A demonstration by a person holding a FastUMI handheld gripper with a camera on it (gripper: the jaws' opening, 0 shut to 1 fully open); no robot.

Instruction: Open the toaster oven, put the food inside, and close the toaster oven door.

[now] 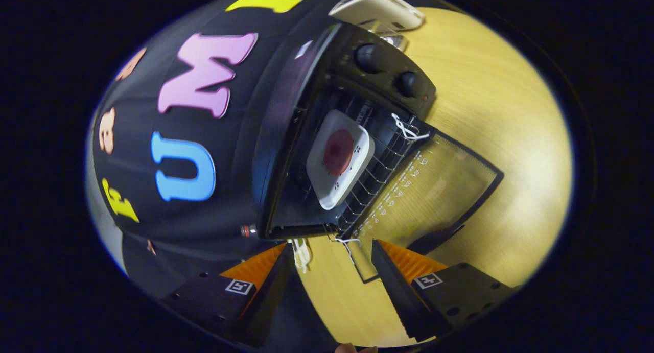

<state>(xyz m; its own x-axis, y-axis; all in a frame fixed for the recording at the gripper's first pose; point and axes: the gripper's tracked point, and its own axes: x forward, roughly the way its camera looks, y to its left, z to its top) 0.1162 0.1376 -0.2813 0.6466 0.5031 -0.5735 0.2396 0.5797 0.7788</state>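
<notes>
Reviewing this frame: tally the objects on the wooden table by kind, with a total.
Black toaster oven, glass door open: 1
White square plate on the oven's wire rack, holding a round red food piece: 1
White boxy device behind the oven: 1
Hand-held gripper, fingers open, holding nothing: 1
Total: 4

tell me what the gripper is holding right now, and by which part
Nothing. The gripper is open, its fingers apart with bare table between them, just short of the open toaster oven door.
</notes>
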